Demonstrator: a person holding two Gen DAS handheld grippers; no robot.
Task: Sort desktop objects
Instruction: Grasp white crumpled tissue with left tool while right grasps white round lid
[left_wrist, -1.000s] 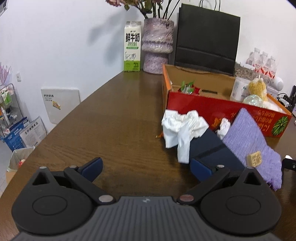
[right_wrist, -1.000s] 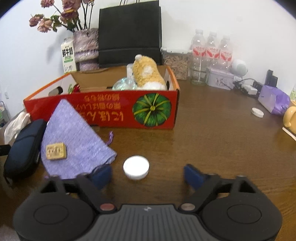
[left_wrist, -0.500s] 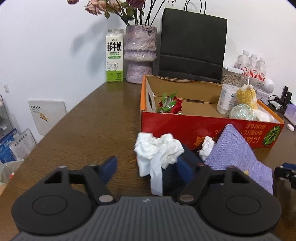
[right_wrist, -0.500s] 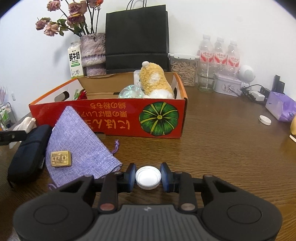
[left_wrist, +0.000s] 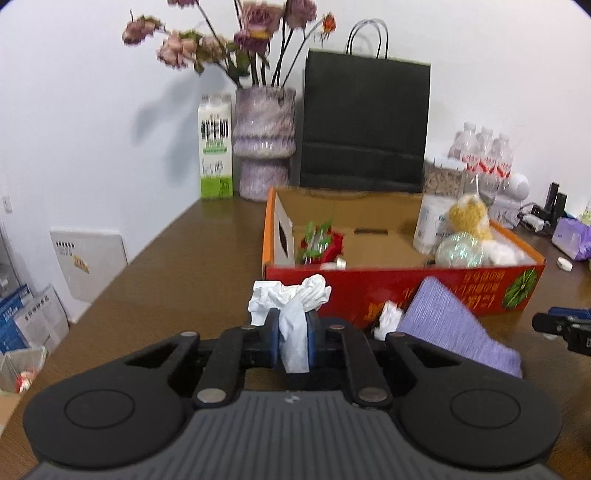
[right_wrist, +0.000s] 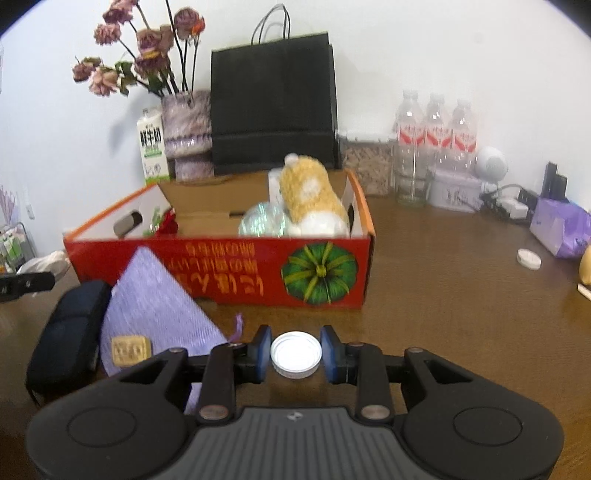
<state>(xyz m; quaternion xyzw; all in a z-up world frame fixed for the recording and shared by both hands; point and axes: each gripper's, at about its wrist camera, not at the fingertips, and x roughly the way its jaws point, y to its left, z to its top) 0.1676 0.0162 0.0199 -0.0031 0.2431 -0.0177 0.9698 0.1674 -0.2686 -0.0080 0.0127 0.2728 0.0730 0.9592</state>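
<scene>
The left gripper (left_wrist: 291, 341) pinches one crumpled white tissue (left_wrist: 290, 299) whose lower end hangs behind its body, while the right gripper (right_wrist: 295, 350) clamps one white cap (right_wrist: 296, 353) between its pads; beyond stands one blurred red box (right_wrist: 236, 273).

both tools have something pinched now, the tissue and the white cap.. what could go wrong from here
1. The left tool pinches only one fold of the crumpled tissue; the loose paper could tear or slip free.
2. The right tool holds the white cap by its rim, so it might pop out.
3. The tissue hangs near the red box; it may snag the wall.
</scene>
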